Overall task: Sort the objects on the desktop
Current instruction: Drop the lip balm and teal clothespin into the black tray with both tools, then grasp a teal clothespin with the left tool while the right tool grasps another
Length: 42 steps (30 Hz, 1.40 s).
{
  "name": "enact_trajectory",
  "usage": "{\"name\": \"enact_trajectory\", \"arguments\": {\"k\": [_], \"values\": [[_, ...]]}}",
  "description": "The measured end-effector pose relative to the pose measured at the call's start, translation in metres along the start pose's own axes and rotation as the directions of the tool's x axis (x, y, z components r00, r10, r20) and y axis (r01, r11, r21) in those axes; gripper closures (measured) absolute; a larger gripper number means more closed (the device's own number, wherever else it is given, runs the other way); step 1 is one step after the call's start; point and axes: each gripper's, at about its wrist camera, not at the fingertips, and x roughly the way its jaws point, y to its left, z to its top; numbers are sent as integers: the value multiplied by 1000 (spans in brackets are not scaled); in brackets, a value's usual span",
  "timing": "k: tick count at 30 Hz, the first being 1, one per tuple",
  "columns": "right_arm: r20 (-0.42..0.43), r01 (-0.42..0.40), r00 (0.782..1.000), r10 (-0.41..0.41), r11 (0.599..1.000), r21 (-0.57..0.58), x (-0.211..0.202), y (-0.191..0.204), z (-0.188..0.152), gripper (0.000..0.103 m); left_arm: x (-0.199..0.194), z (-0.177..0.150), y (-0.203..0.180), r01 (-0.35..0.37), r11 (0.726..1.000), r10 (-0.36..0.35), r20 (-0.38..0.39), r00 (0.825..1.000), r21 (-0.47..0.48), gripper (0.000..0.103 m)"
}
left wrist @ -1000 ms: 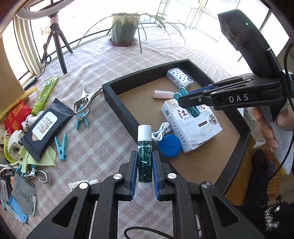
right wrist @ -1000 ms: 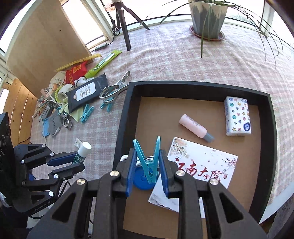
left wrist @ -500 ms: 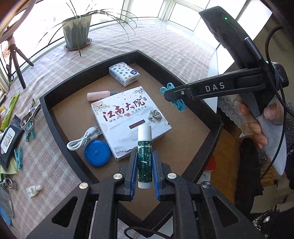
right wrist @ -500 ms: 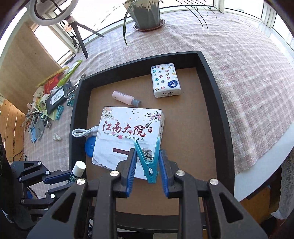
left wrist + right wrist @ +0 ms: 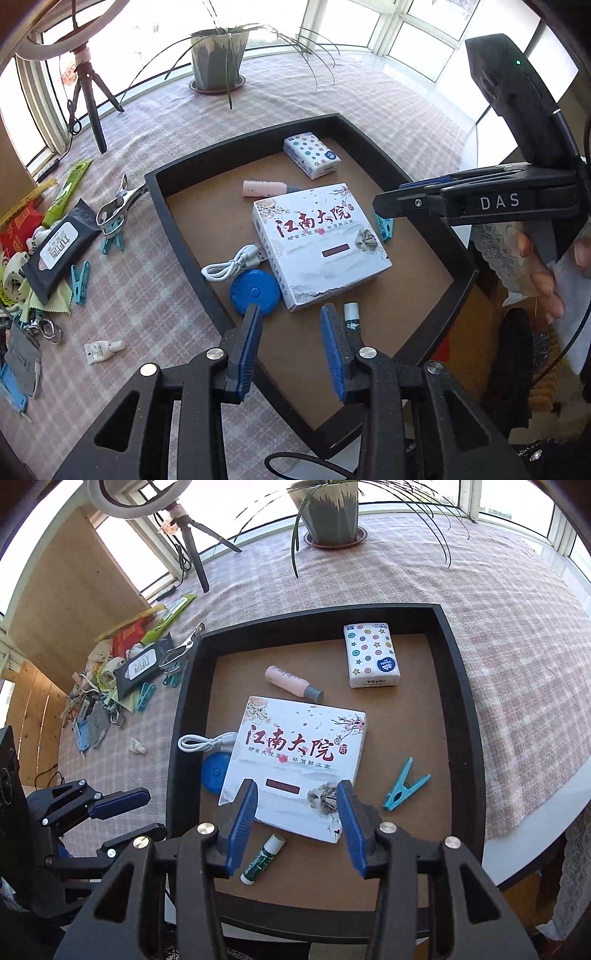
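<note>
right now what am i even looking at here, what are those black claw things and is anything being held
Each claw is a handheld gripper: a person squeezes one in each hand, and a fisheye camera on it looks forward along its two blue-padded fingers. One picture comes from the left gripper, the other from the right gripper.

Both are open and hold nothing.

Below them a black tray sits on a checked tablecloth. In the tray lie a white box with Chinese lettering, a tissue pack, a pink bottle, a white cable, a blue round tape measure, a green lip balm tube and a teal clothespin.

Left of the tray, a wet wipes pack, more clothespins and small clutter wait on the cloth.
</note>
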Motion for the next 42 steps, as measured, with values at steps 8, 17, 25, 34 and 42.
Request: {"name": "enact_trajectory", "arguments": {"k": [8, 17, 25, 34, 42], "values": [[9, -103, 995, 104, 993, -50, 9, 78, 29, 59, -24, -9, 91, -104, 989, 105, 7, 994, -108, 72], [-70, -189, 981, 183, 977, -98, 76, 179, 77, 59, -10, -18, 183, -155, 966, 151, -34, 988, -206, 74], [-177, -144, 974, 144, 989, 15, 168, 207, 119, 60, 17, -13, 213, -99, 975, 89, -62, 994, -197, 74], [-167, -28, 985, 42, 996, 86, 207, 195, 156, 60, 50, 4, 223, -49, 985, 34, -88, 996, -166, 74], [-126, 6, 992, 1, 999, 52, 208, 198, 170, 60, 62, 10, 230, -64, 985, 50, -90, 995, -162, 74]]}}
